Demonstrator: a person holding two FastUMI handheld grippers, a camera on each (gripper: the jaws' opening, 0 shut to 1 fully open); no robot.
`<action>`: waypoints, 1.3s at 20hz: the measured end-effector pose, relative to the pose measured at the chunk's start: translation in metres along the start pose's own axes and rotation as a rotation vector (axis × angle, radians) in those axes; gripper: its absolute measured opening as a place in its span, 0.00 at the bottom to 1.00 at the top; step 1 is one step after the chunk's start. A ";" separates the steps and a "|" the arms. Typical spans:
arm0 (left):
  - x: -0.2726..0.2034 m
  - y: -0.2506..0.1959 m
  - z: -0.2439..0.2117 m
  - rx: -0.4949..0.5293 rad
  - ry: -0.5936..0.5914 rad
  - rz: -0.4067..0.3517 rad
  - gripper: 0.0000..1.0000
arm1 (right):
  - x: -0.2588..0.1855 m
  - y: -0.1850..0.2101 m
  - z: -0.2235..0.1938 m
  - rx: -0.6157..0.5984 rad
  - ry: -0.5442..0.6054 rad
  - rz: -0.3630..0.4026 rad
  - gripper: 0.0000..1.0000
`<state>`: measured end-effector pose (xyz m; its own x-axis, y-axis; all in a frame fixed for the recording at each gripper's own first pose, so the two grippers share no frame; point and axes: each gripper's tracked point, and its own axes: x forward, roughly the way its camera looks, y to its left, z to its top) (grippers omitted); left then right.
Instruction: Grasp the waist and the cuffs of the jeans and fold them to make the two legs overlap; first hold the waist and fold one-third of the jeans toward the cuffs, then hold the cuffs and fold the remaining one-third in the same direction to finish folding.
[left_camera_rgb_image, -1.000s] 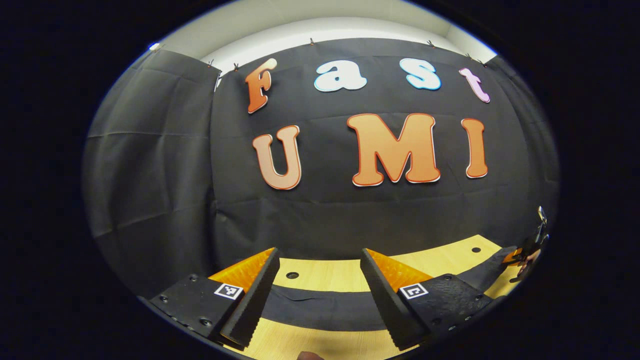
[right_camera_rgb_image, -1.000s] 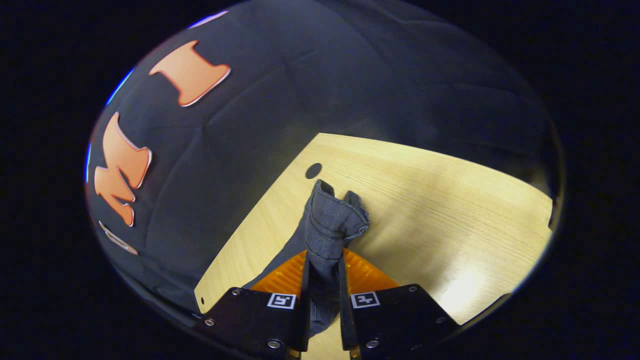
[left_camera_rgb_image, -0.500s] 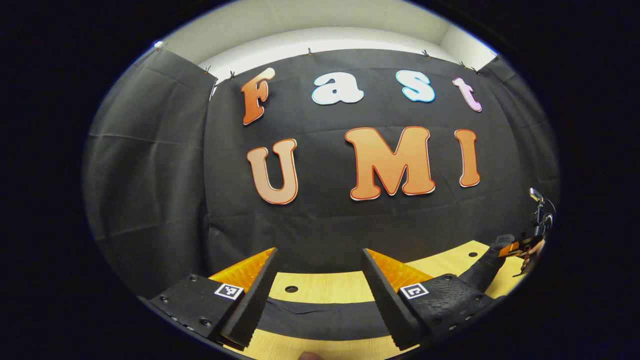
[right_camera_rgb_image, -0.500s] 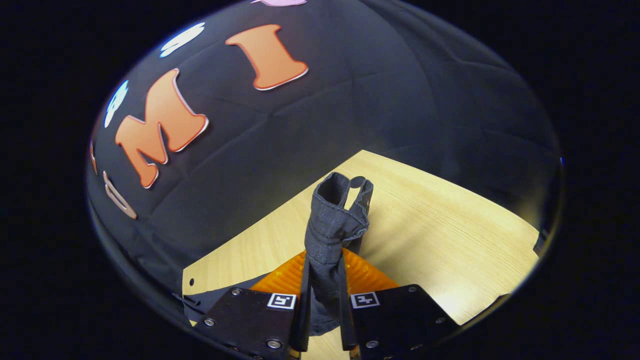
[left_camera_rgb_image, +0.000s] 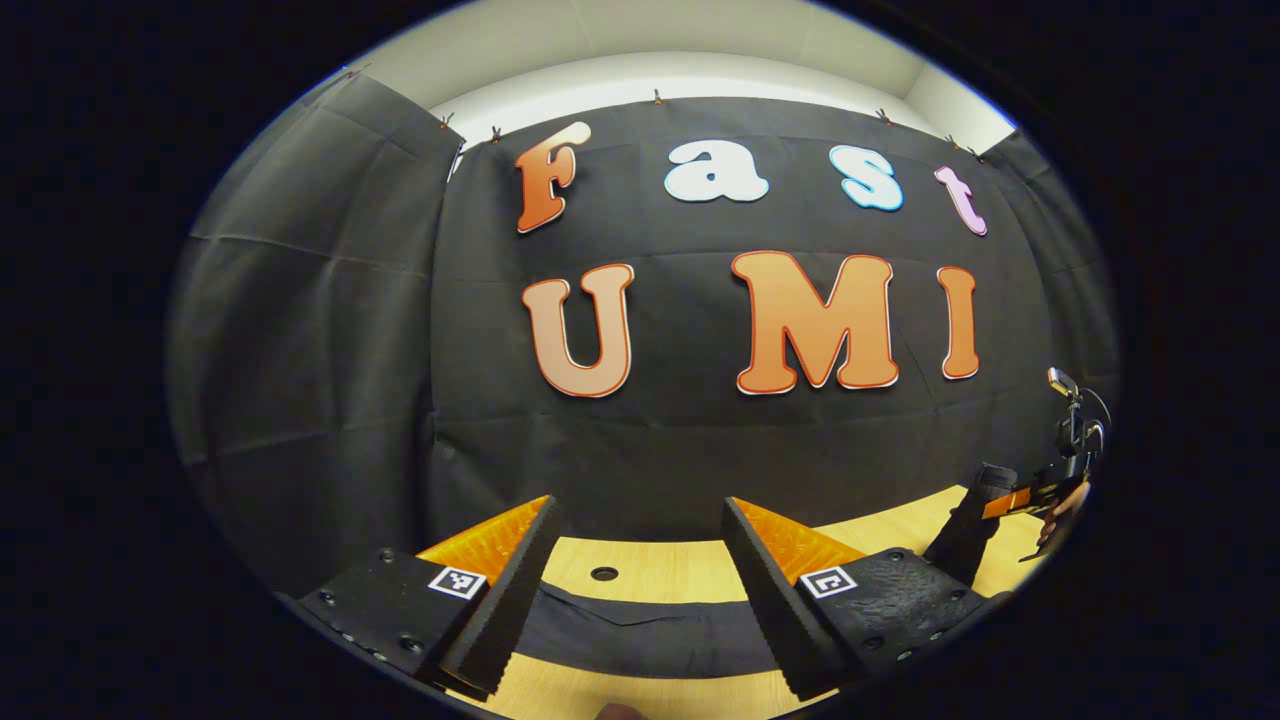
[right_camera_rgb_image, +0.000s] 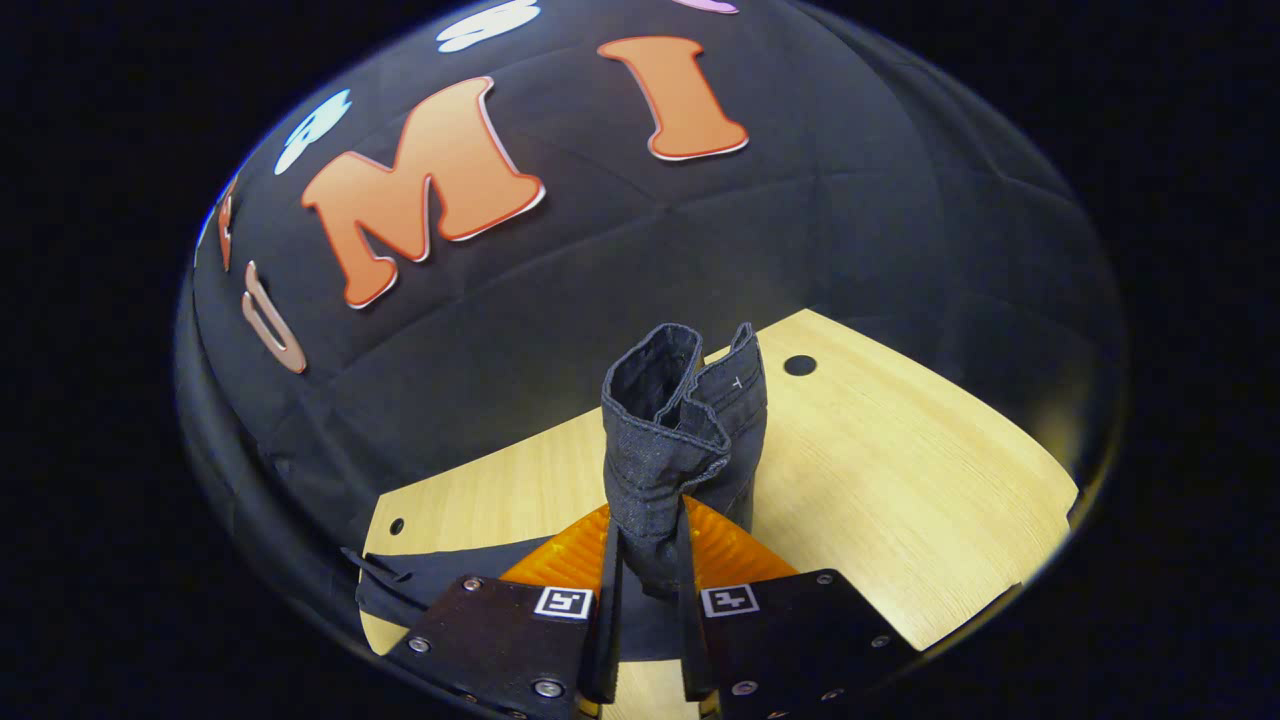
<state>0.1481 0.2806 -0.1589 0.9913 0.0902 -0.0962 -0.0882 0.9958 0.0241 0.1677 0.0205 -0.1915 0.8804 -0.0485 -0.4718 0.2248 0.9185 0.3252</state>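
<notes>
jeans (right_camera_rgb_image: 680, 440): one pair, dark denim, cuffs bunched, raised over light wood worktop (right_camera_rgb_image: 900, 480), rest lying flat | right tongs (right_camera_rgb_image: 645, 600) clenched on cuffs | left tongs (left_camera_rgb_image: 635, 600) spread wide above waist cloth, gripping nothing | no legible label on the denim

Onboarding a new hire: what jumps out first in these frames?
In the right gripper view, the right gripper is shut on a bunched dark jeans cuff that stands up over the pale wood table. In the left gripper view, the left gripper has its jaws open above a dark band of jeans lying flat across the table.
</notes>
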 end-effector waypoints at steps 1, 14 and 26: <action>-0.001 0.006 -0.003 -0.004 0.003 0.005 0.98 | 0.001 0.012 -0.002 -0.022 0.006 0.015 0.25; -0.002 0.099 -0.030 -0.029 0.048 0.099 0.98 | 0.007 0.140 -0.079 -0.271 0.088 0.139 0.25; -0.006 0.177 -0.105 -0.117 0.211 0.173 0.99 | 0.006 0.196 -0.180 -0.251 0.312 0.229 0.52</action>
<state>0.1161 0.4581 -0.2587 0.9194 0.2473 -0.3059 -0.2765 0.9594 -0.0556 0.1419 0.2707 -0.2779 0.7194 0.2518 -0.6473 -0.1029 0.9603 0.2593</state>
